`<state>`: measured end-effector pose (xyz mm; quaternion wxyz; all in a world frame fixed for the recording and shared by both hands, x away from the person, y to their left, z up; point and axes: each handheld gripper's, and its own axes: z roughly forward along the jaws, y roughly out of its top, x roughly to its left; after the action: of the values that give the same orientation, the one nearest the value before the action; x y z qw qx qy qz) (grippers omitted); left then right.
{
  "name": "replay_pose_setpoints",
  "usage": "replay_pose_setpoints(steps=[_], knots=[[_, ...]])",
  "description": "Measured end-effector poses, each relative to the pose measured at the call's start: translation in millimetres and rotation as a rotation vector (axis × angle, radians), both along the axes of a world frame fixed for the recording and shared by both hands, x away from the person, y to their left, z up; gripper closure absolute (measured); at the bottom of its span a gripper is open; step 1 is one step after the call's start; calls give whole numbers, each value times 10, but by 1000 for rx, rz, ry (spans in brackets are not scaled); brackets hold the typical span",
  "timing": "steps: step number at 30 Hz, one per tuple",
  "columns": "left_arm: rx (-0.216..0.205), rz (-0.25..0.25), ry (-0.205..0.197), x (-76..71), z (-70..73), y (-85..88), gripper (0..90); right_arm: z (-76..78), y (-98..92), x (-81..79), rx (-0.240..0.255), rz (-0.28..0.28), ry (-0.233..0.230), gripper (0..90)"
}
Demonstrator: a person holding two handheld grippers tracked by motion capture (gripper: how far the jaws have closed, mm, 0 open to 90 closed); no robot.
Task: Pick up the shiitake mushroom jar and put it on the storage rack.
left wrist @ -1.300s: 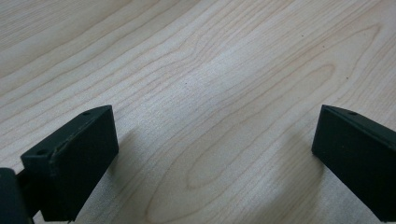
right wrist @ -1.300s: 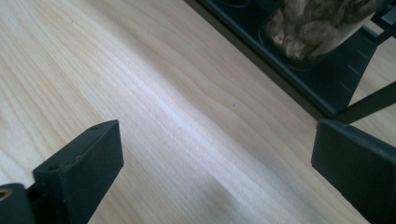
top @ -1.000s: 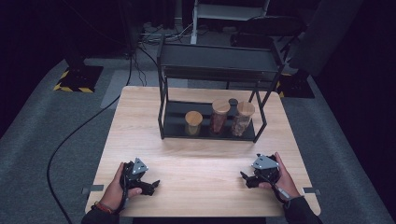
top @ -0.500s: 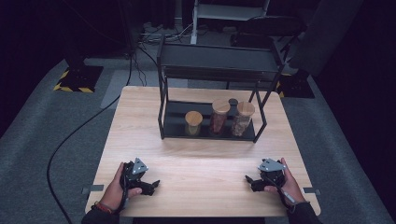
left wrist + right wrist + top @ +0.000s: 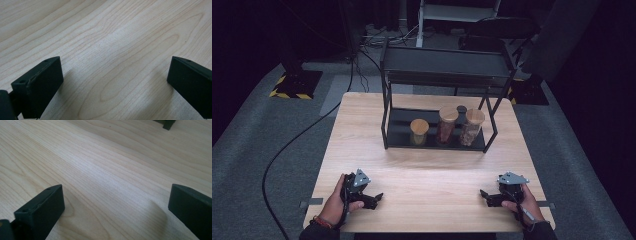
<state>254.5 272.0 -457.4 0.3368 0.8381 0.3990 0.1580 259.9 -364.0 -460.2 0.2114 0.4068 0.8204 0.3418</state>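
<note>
My left gripper (image 5: 376, 198) rests low over the wooden table (image 5: 432, 170) at its front left, held in a hand. Its jaws stand wide apart over bare wood in the left gripper view (image 5: 115, 82). My right gripper (image 5: 485, 196) is at the front right, also in a hand. Its jaws have just been opening and now stand wide, with only bare wood between them (image 5: 116, 205). Three glass jars with wooden lids stand on the lower shelf of a black rack (image 5: 447, 67): a short one (image 5: 419, 129), a taller one (image 5: 447, 123) and another (image 5: 473, 125).
The black two-shelf rack takes up the far middle of the table, and one of its feet (image 5: 168, 123) shows in the right gripper view. A small dark lid (image 5: 461, 108) sits behind the jars. A black cable (image 5: 292, 145) runs over the grey floor at left.
My right gripper has slid toward the table's right edge and a little nearer the front. The left gripper and the jars have stayed put.
</note>
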Motion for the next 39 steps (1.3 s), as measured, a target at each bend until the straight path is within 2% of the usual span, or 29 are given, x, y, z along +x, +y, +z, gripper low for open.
replay_pose_setpoints(steps=[7, 39], knots=[[0, 1, 0, -1, 1, -1, 2, 14, -80, 27, 32, -18, 46, 4], [0, 0, 0, -1, 0, 0, 2, 15, -133, 33, 34, -8, 50, 0]])
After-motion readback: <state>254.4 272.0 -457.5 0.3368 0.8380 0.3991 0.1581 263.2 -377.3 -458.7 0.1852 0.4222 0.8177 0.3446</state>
